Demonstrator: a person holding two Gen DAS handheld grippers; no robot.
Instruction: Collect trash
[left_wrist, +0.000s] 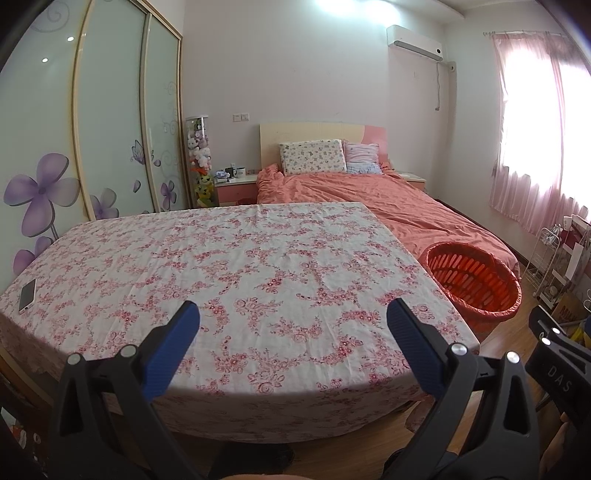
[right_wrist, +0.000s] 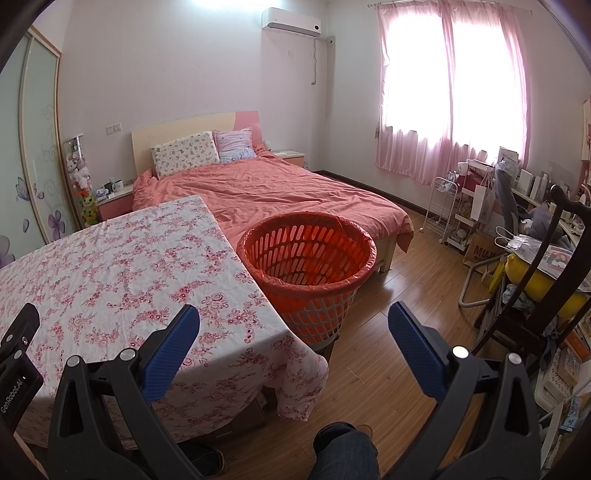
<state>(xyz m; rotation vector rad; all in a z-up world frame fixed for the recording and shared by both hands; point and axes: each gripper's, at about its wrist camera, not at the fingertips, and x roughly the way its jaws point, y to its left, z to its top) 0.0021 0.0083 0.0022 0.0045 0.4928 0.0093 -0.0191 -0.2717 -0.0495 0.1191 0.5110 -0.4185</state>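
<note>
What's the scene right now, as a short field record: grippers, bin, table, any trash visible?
left gripper: open, holding nothing, over the table's near edge
right gripper: open, holding nothing
basket: red-lined, on the floor at the table's right side, looks empty
table: floral cloth, only a phone near its left edge
trash: none visible in either view

White cotton tablecloth (left_wrist: 240, 258) showing pink rose print, slotted plastic basket (right_wrist: 306, 254) glowing orange-red, rumpled bed quilt (right_wrist: 277, 192) showing salmon, sheer curtains (right_wrist: 454, 92) glowing pink
</note>
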